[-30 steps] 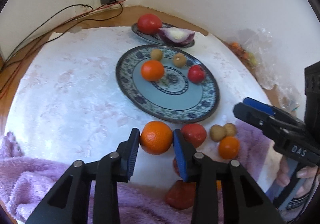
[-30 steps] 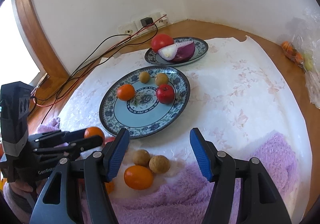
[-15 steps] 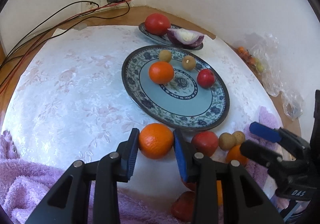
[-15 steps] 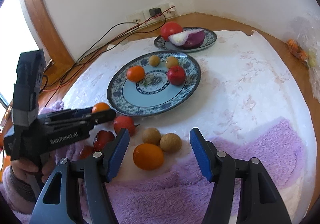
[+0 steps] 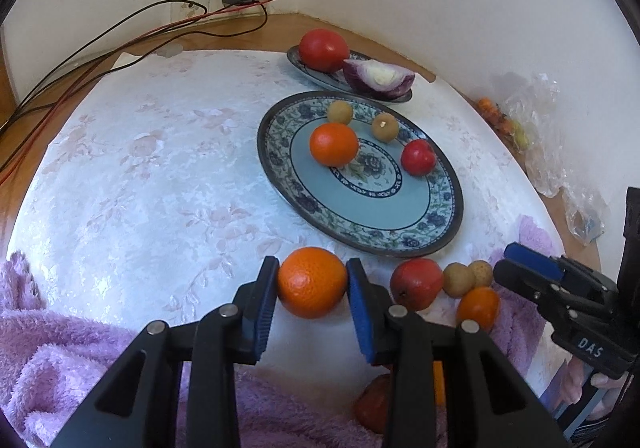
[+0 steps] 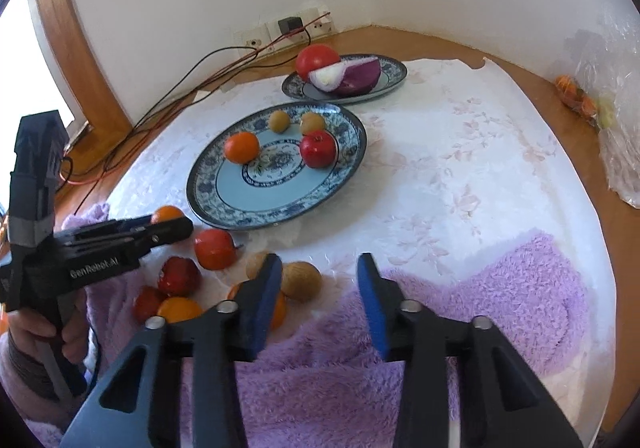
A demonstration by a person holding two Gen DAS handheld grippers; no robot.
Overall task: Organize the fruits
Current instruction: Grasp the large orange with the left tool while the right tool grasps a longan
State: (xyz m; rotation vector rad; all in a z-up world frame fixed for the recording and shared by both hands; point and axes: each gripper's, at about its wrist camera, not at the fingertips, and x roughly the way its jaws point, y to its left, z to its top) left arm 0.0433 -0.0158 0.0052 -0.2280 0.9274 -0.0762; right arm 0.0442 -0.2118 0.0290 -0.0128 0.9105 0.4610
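Left tool [image 5: 312, 298]: pads pressed on both sides of the large orange [image 5: 312, 282], pinching it just short of the big plate's near rim.
Right tool [image 6: 319, 298]: spread wide with nothing between the pads, hovering over the purple towel [image 6: 460, 312] beside the loose fruit.
Loose fruit, nearest: on the towel's edge and the white cloth lie a small orange [image 5: 478, 307], two brown longans [image 5: 466, 277], a red fruit [image 5: 416, 283] and a few more red and orange pieces low in the right view, partly hidden by the left tool.
Surface: a white flowered cloth [image 5: 140, 176] covers it, wood showing at the far edge.
Big plate [image 5: 440, 232]: blue patterned, already carrying a small orange, two longans and a red fruit towards its far side; the near half is bare.
Small plate [image 6: 394, 66]: beyond it, holding a tomato and a cut red onion.
Far edge: cables running to a wall socket, a plastic bag off to the right.
Step in hand: judged to be carrying the large orange to the big plate.
Next move: lift over the rim, set it down on the bare near half and only then let go, as a round fruit may roll into the others.
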